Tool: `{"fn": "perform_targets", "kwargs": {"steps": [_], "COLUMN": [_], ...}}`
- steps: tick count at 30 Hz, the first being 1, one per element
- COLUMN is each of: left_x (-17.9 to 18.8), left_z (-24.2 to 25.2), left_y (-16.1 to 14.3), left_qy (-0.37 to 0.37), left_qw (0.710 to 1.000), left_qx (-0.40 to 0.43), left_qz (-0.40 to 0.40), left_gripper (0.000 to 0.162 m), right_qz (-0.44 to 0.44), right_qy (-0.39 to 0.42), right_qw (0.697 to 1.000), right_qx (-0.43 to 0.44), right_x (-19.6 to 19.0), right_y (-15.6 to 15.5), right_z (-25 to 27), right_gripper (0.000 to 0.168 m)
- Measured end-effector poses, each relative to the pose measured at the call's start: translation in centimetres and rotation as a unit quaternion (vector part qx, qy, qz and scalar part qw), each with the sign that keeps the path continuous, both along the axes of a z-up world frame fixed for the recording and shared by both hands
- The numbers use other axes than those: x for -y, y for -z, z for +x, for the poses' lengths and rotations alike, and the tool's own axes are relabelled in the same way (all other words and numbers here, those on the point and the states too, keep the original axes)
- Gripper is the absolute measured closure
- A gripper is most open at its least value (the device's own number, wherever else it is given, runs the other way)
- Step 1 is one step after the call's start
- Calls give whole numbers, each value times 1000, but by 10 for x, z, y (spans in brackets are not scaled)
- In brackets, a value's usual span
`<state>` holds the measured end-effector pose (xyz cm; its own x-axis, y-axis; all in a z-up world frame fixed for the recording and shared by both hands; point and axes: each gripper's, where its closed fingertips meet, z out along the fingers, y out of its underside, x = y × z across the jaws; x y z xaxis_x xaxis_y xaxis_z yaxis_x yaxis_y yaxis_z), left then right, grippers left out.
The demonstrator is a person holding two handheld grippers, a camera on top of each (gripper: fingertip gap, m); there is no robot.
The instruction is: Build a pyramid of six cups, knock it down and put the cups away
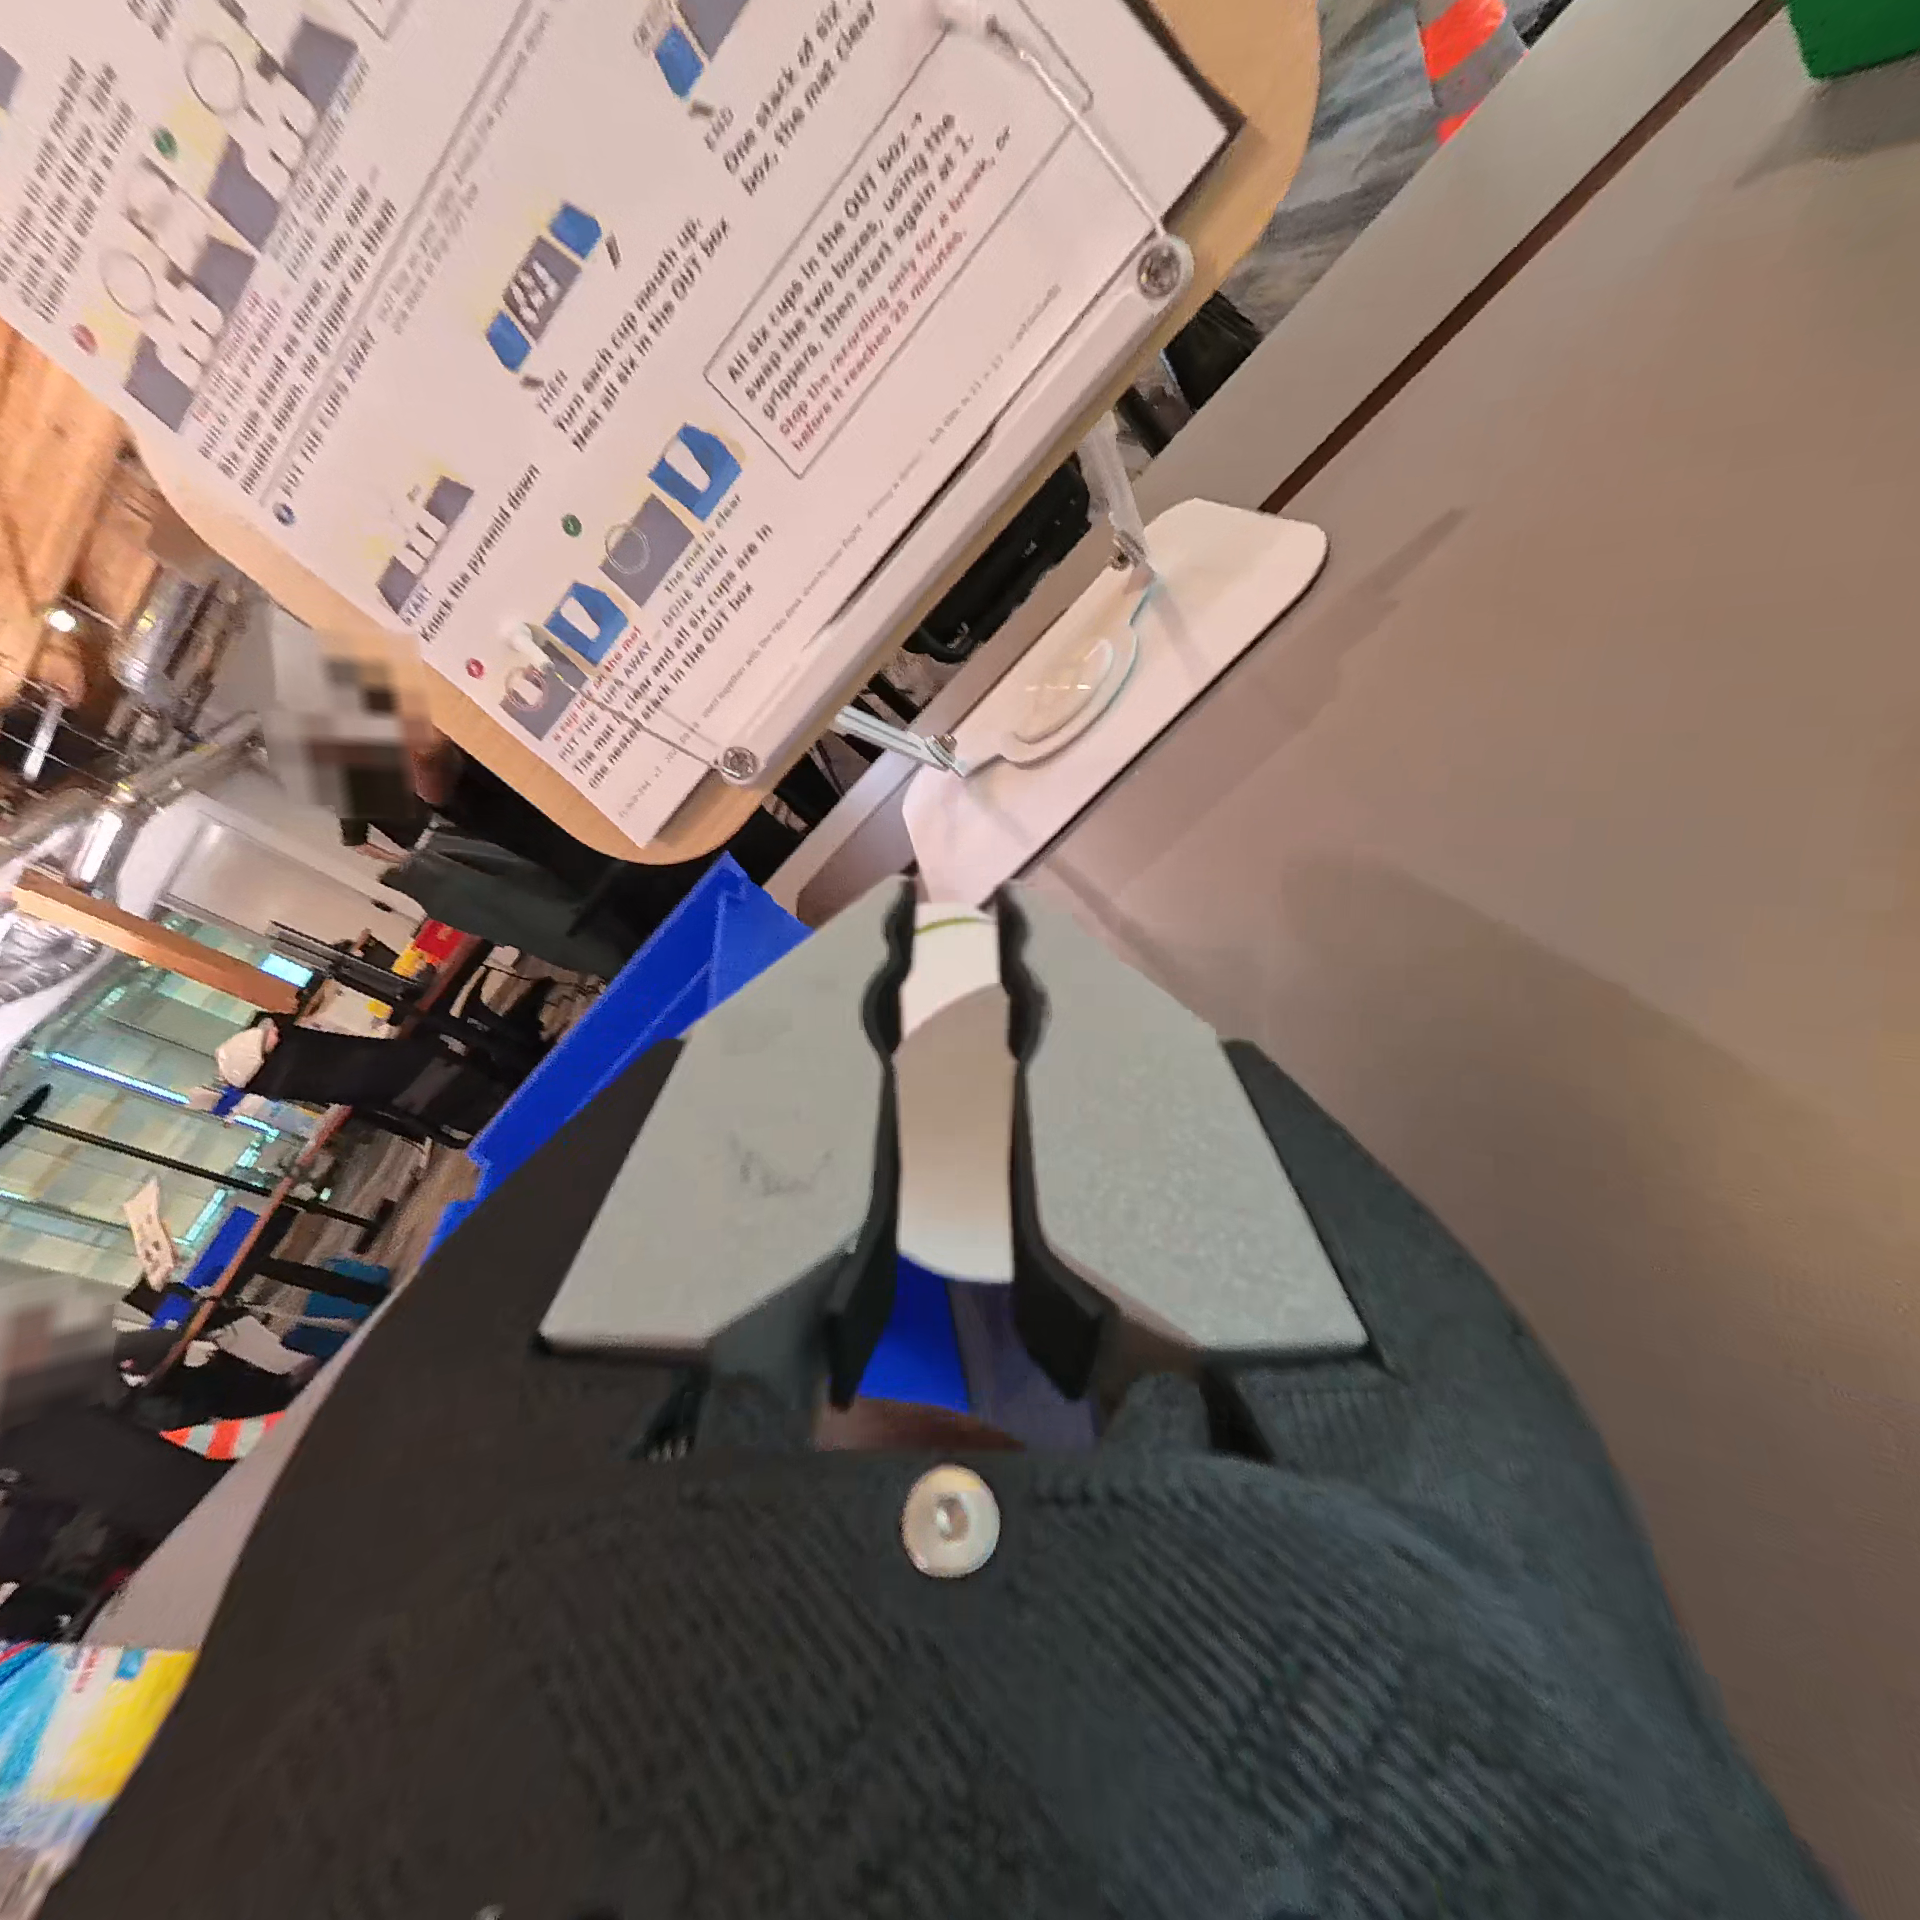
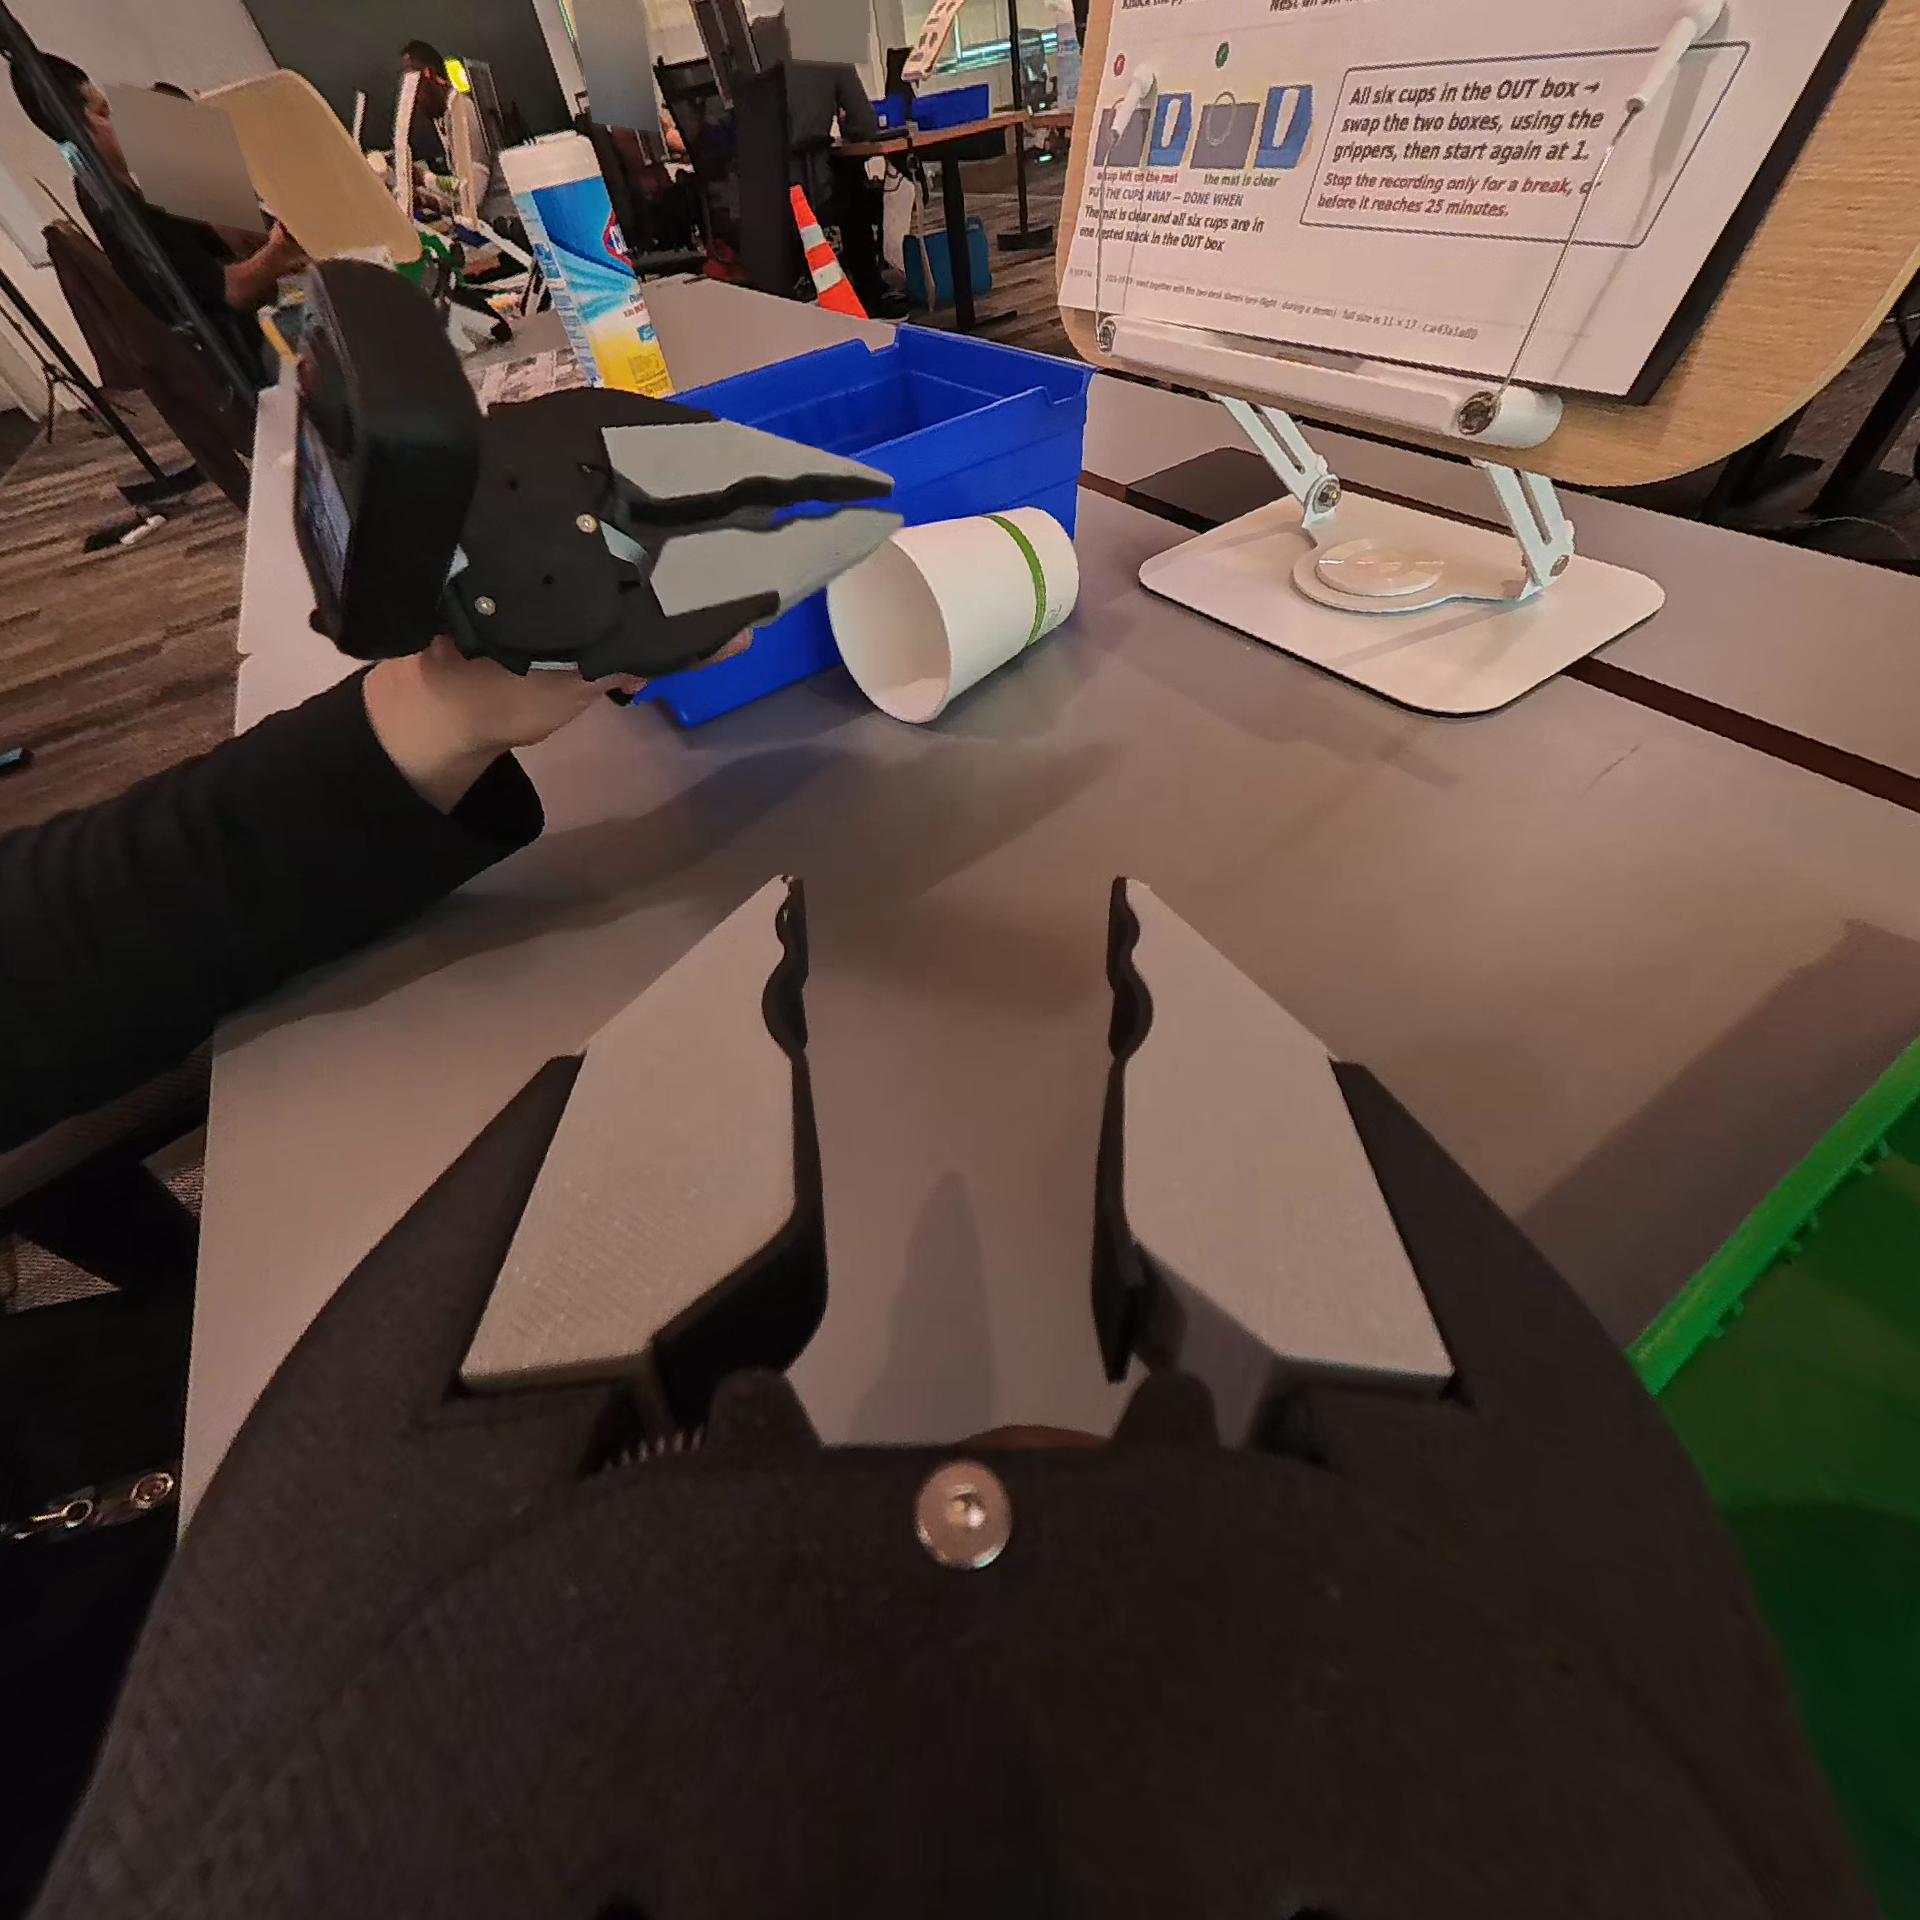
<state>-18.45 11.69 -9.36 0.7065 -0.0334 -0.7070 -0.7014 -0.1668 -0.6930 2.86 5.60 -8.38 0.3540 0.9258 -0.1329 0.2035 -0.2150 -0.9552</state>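
Beside the blue bin (image 2: 935, 416), your left hand-held gripper (image 1: 951, 914) pinches only the wall of the paper cup (image 2: 951, 613) held sideways above the bench (image 2: 1351, 883), so it may crumple or slip; your right hand-held gripper (image 2: 956, 904) hangs open.

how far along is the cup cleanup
Late stage: no pyramid stands on the table. The left gripper pinches the wall of one white cup, tipped sideways beside the blue bin. It still needs binning. The right gripper is open and empty.
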Motion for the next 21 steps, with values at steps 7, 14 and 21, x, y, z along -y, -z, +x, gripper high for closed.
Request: {"fn": "perform_targets", "kwargs": {"steps": [7, 14, 21], "left_x": [-7, -16, -24], "left_z": [-7, -16, -24], "left_y": [26, 36, 29], "left_qy": [-12, -33, -56], "left_qw": [999, 998, 997], "left_qx": [7, -3, -43], "left_qz": [-49, -52, -19], "left_gripper": [131, 124, 126], "right_qz": [0, 0, -1], "right_qy": [0, -1, -1], "right_qw": [1000, 1000, 1000], "right_qx": [-1, 0, 2], "right_x": [0, 0, 0], "right_y": [0, 0, 1], "right_z": [0, 0, -1], "right_gripper": [113, 113, 112]}}
